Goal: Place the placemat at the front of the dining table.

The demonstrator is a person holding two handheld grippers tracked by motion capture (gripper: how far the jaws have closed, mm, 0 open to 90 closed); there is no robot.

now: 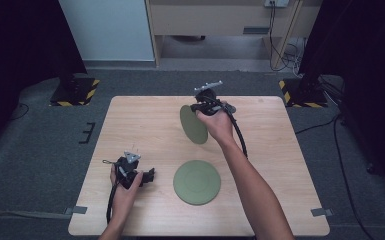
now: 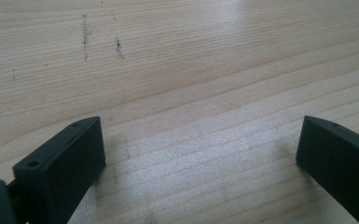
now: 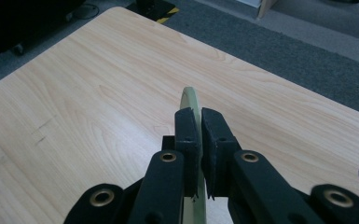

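Two olive-green plates (image 1: 197, 182) (image 1: 194, 125) — pale wood-grain table (image 1: 130, 130) — black tools (image 1: 147, 176) (image 1: 198, 107).

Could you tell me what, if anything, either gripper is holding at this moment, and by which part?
The right gripper clamps a green plate by its rim, holding it on edge above the table. The left gripper is open and holds nothing.

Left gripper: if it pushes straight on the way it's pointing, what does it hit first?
Most likely the bare wooden table. The left gripper is open and angled down at the tabletop, nothing between its jaws. In the high view the flat green plate lies off to its side; depth is hard to judge.
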